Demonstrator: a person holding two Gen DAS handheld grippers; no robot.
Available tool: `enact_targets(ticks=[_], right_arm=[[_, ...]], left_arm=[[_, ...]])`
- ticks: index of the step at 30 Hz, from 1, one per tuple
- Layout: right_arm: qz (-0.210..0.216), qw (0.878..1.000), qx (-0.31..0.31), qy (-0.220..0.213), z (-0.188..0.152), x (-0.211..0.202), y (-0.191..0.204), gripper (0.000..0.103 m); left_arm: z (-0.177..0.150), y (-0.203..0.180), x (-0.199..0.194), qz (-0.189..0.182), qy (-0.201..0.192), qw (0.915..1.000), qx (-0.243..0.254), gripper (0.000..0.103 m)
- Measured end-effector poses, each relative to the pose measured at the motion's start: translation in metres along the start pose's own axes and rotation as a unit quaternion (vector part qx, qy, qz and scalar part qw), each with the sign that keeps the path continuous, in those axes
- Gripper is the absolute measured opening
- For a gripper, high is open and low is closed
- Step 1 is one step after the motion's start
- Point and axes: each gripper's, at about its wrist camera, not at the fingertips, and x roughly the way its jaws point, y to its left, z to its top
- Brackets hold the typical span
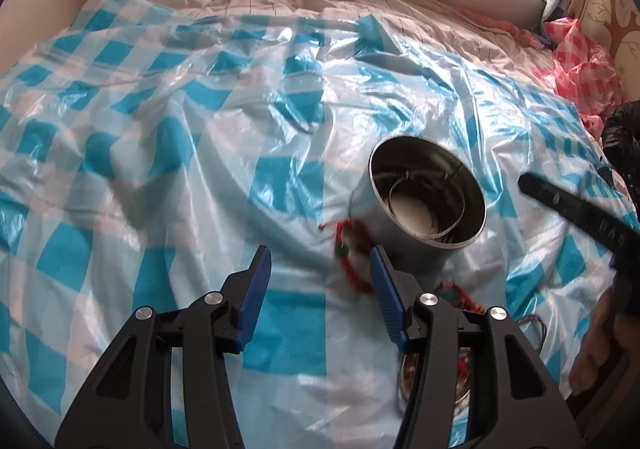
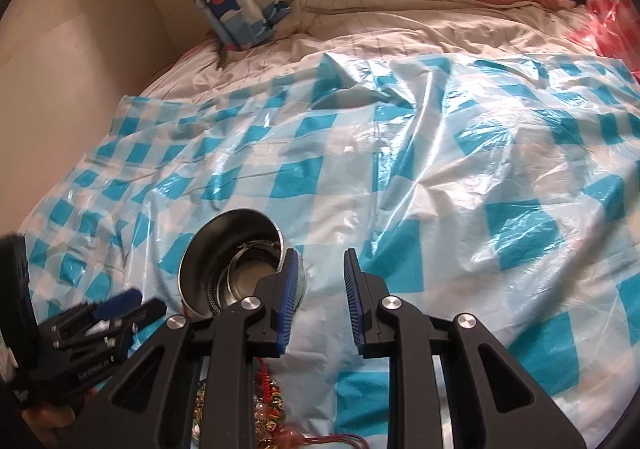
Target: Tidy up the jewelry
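Both jaws stand parted with nothing between the blue pads: the left gripper [image 1: 320, 269] is released fairly wide, the right gripper [image 2: 321, 269] released more narrowly, and neither grasps any jewelry.

On the bed, a blue-checked plastic sheet [image 1: 160, 129] carries a steel tin [image 1: 424, 205], which sits tilted on the soft, rumpled surface with a few metal bangles [image 1: 424, 189] already inside. A red cord bracelet [image 1: 352, 249] lies against the tin's wall at lower centre of the left wrist view, just beside the left gripper's right-hand pad. More beaded pieces [image 2: 268, 405] are heaped at the bottom of the right wrist view, partly hidden under that gripper's frame.

The main risk looks like the tin. It leans on yielding bedding, so a nudge from either gripper, or a press into the mattress beside it, could probably tip it and spill the bangles. The slick plastic may also slide or bunch under a pinch, so the jaws might catch sheet along with cord, or drag the bracelet away instead of lifting it. The cord is thin and limp, so it could slip from the pads or snag on the tin's rim. Both grippers work close together near the tin, and a collision between them seems possible.
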Motion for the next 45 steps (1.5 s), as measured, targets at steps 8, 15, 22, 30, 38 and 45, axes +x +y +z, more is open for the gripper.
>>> enact_targets(ticks=[8,15,22,30,38,45], right_arm=[[0.003,1.0,-0.014,0.0,-0.021,-0.025,0.006,0.025],[0.005,0.999,-0.031,0.019,-0.054,-0.04,0.011,0.025],[-0.003,0.999,-0.024,0.024,-0.067,-0.046,0.004,0.026],[0.003,0.998,-0.031,0.046,-0.069,-0.035,0.003,0.026],[0.025,0.997,-0.026,0.062,-0.069,-0.032,0.0,0.026],[0.037,0.993,-0.08,0.082,-0.068,-0.013,0.028,0.026]], left_arm=[[-0.013,-0.005,0.001,0.003,0.012,0.9998,0.013,0.049],[-0.015,-0.013,0.001,0.008,0.015,0.9996,0.022,0.049],[-0.008,-0.021,0.03,0.033,0.033,0.9983,0.034,0.049],[-0.009,-0.022,0.038,0.055,0.024,0.9974,0.039,0.031],[-0.022,-0.012,0.025,0.045,0.026,0.9981,0.033,0.007],[-0.032,-0.006,0.013,0.039,0.027,0.9985,0.027,0.007]])
